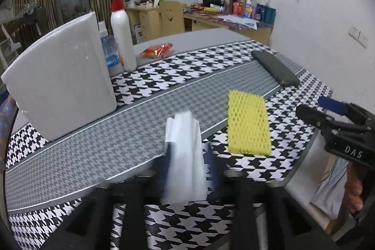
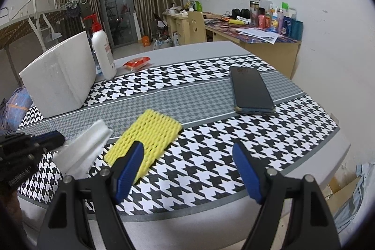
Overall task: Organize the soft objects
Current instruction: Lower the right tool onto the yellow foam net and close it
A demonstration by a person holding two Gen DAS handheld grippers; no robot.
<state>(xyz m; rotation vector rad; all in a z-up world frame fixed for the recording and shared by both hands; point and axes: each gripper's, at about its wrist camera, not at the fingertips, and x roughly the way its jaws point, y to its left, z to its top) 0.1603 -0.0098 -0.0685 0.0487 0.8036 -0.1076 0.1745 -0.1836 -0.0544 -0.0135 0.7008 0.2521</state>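
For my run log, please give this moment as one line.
left gripper: white foam sheet between jaws | right gripper: open, empty | yellow foam net: on table

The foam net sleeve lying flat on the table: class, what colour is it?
Yellow. The yellow foam net sleeve shows best in the left wrist view.

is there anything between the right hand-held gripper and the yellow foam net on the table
Nothing visible. The right hand-held gripper stands open just short of the yellow foam net, one finger already overlapping its near corner. The white foam piece in the left hand-held gripper sits off to the side.
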